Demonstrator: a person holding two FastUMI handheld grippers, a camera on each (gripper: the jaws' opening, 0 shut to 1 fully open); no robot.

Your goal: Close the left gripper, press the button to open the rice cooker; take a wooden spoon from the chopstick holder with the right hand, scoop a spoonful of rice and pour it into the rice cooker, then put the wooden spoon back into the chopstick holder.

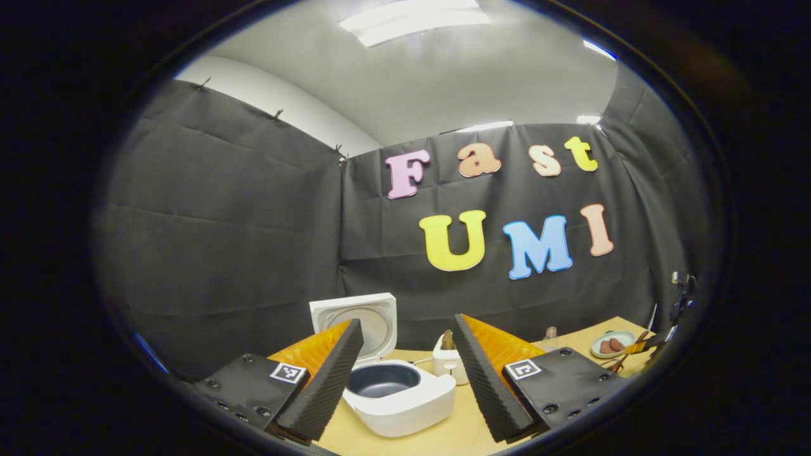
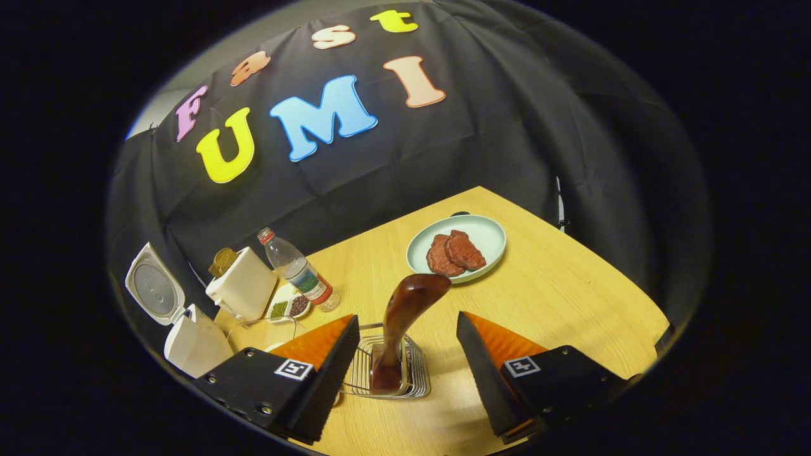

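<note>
In the left gripper view, we see the left gripper with its fingers spread wide and nothing between them, hanging above the tabletop. At about 6 o'clock between them sits the white rice cooker, its lid standing upright at the back and the dark inner pot exposed; we cannot tell whether any rice lies in it. Just to its right, toward 5 o'clock, stands a white toaster with a slice of bread poking out. Farther right, near 4 o'clock, a plastic bottle and a pale plate with brown pieces rest on the tabletop. In the right gripper view, the rice cooker appears at 8 o'clock with its lid open, and beside it stand the toaster, a small dish of dark grains and the bottle, which leans. At 6 o'clock the right gripper has its fingers released and apart, one on either side of the wire chopstick holder. The wooden spoon stands in that holder, handle tilted up and right, and neither finger touches it. The plate with two reddish-brown pieces lies beyond, around 1 o'clock, well apart from the holder.
</note>
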